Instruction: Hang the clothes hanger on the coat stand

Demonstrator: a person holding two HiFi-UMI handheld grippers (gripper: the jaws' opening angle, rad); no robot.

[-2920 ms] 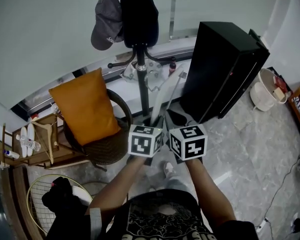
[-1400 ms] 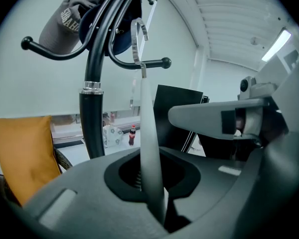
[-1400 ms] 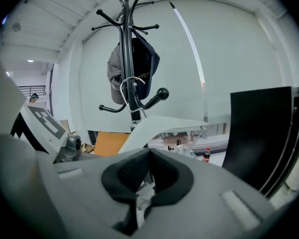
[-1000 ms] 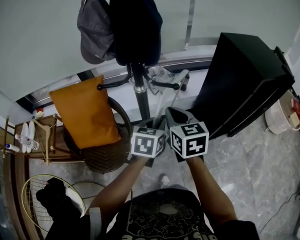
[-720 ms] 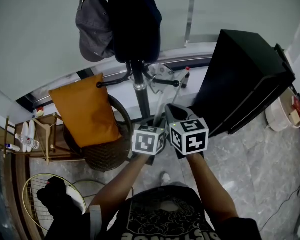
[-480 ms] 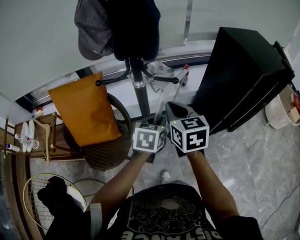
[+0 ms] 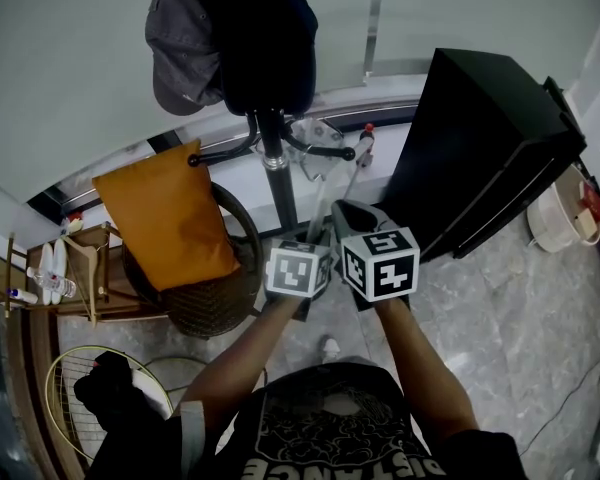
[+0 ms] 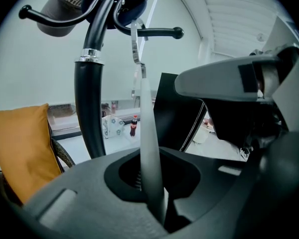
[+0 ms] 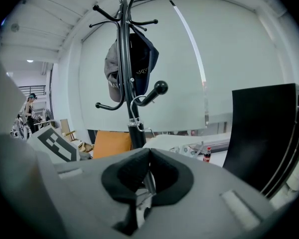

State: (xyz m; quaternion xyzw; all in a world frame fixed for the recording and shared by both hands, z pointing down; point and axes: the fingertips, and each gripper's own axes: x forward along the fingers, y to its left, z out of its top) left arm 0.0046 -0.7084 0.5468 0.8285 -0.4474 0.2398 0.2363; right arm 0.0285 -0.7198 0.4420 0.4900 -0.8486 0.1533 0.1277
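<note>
Marble floor [image 7: 500,308] carries a filled white bucket [image 7: 541,232]; left gripper [image 8: 150,180] and right gripper [image 9: 145,183] fingers [image 9: 172,176] clamp the clothes hanger [image 8: 148,133].

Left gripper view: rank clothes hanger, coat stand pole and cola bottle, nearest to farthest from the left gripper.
1. clothes hanger: centre, clamped between the jaws.
2. coat stand pole: left of centre, standing in front of the ledge.
3. cola bottle: on that ledge behind the pole, showing small between pole and hanger.
</note>
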